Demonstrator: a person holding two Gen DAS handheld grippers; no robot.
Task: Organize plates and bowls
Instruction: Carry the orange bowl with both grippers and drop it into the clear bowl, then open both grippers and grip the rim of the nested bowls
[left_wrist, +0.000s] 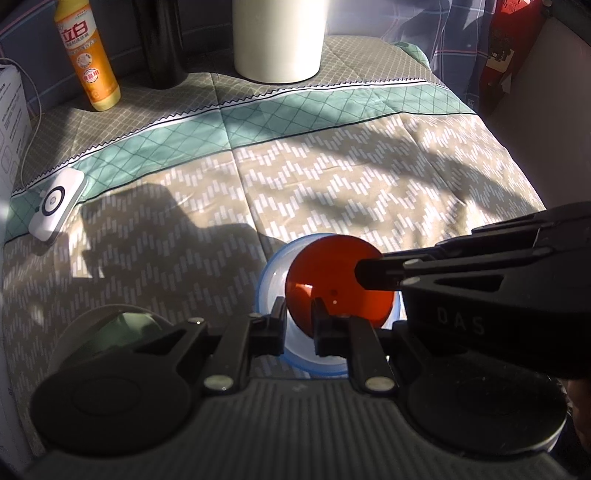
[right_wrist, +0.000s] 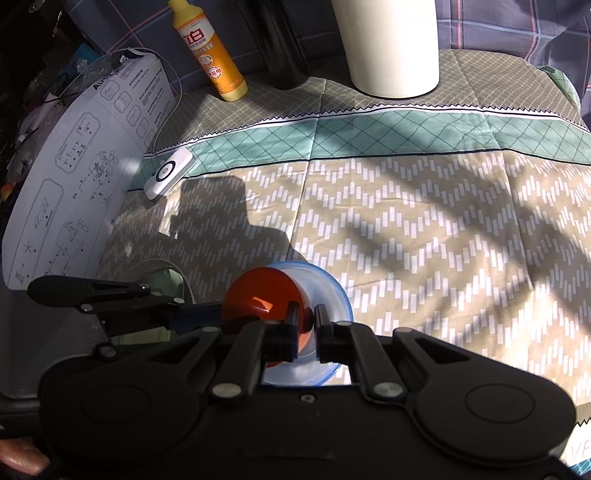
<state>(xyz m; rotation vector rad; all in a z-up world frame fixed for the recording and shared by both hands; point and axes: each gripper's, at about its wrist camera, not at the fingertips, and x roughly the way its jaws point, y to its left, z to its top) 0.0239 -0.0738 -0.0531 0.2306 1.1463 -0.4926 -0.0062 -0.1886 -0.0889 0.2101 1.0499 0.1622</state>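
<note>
An orange bowl (left_wrist: 325, 273) (right_wrist: 258, 291) sits tilted inside a clear bowl with a blue rim (left_wrist: 273, 280) (right_wrist: 328, 291), just above the patterned cloth (left_wrist: 332, 177). My left gripper (left_wrist: 299, 317) is shut on the near rim of the blue-rimmed bowl. In the right wrist view it reaches in from the left (right_wrist: 216, 313). My right gripper (right_wrist: 306, 321) is shut on the orange bowl's rim, and in the left wrist view it comes in from the right (left_wrist: 364, 275). A clear glass dish (left_wrist: 122, 325) (right_wrist: 159, 273) lies to the left, partly hidden by the grippers.
At the back stand a yellow detergent bottle (left_wrist: 88, 59) (right_wrist: 210, 51), a dark bottle (left_wrist: 159, 44) and a white cylinder (left_wrist: 279, 40) (right_wrist: 388, 48). A white corded device (left_wrist: 55, 206) (right_wrist: 168, 177) lies at the left beside a printed white box (right_wrist: 81, 177).
</note>
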